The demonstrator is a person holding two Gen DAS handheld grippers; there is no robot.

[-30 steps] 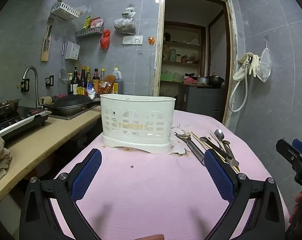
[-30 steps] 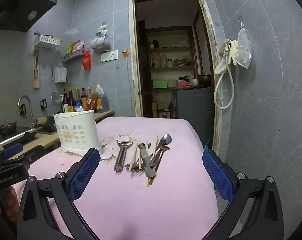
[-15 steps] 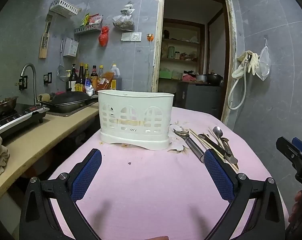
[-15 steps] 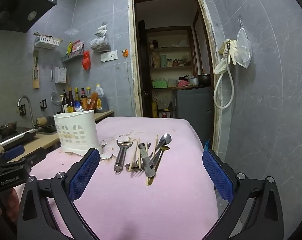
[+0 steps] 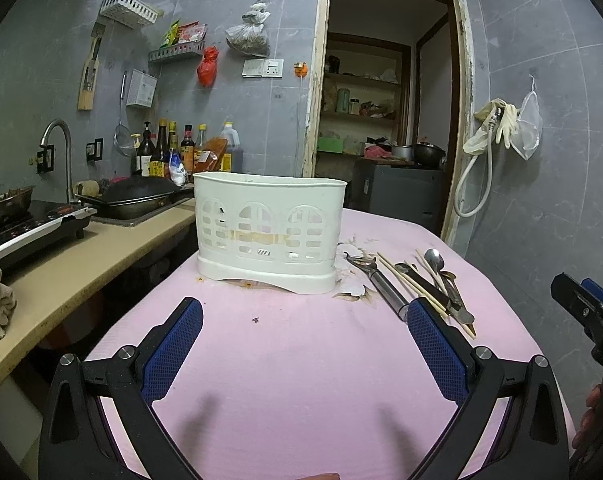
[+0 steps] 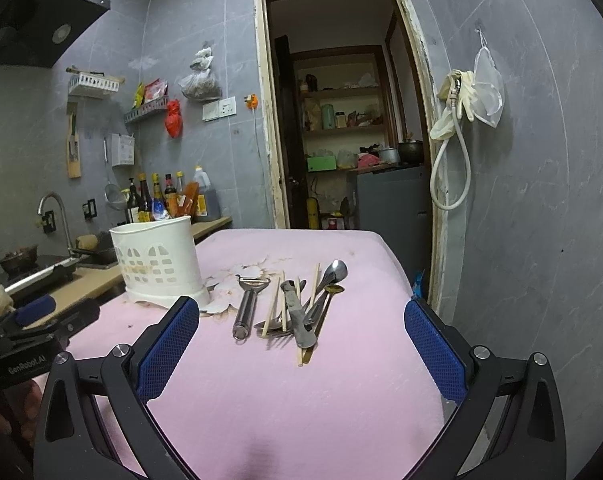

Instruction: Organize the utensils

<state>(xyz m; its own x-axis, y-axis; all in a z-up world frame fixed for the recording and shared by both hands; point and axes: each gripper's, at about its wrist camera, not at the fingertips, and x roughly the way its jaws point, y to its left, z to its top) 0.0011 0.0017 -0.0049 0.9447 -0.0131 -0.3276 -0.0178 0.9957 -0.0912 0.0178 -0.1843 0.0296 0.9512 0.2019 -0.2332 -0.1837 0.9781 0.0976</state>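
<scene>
Left gripper (image 5: 301, 344): hovering spread wide, holding nothing | right gripper (image 6: 301, 344): hovering spread wide, holding nothing | utensils (image 6: 291, 304): lying loose on pink table (image 6: 301, 400), ahead of right gripper | white caddy (image 5: 269, 232): standing ahead of left gripper, left of utensils

In front of me a white slotted caddy (image 5: 270, 232) stands upright on the pink cloth. Just to its right lie a steel peeler (image 6: 247, 304), wooden chopsticks (image 6: 310, 312), spoons (image 6: 333, 274) and what may be a knife (image 6: 295, 314), heaped together.
</scene>
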